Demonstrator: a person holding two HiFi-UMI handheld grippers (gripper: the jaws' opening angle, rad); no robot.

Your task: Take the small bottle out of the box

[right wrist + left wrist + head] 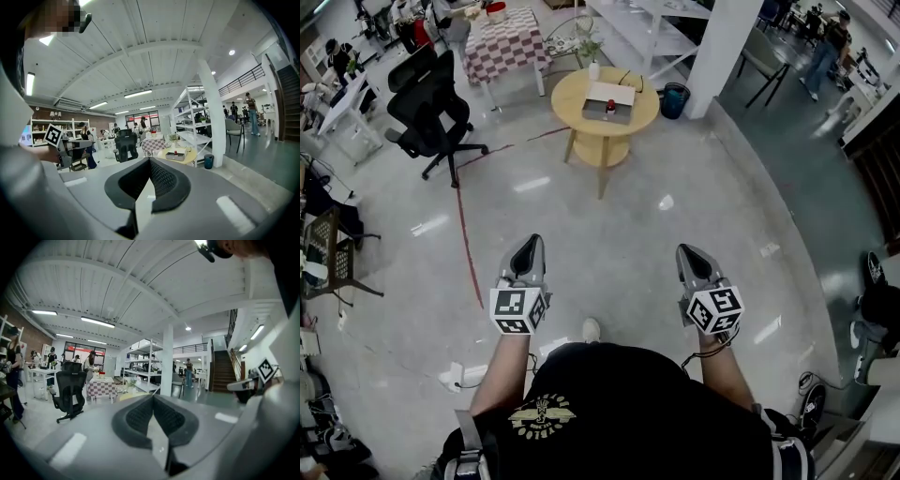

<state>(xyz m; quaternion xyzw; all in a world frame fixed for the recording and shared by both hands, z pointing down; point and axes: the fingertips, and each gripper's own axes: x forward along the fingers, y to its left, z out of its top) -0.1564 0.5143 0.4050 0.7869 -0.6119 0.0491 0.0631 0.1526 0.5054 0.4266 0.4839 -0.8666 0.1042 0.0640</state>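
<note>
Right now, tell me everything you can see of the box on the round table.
The box is shallow and rectangular, with grey walls and a white panel across its far part. It may be cardboard, but it is too far off to be sure. It lies flat near the middle of the round pale-wood table, open on top. A small red-topped bottle stands upright in it. Nothing else visibly touches it.

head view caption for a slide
Left gripper and right gripper, both shut, face a round table bearing the box and bottle.
</note>
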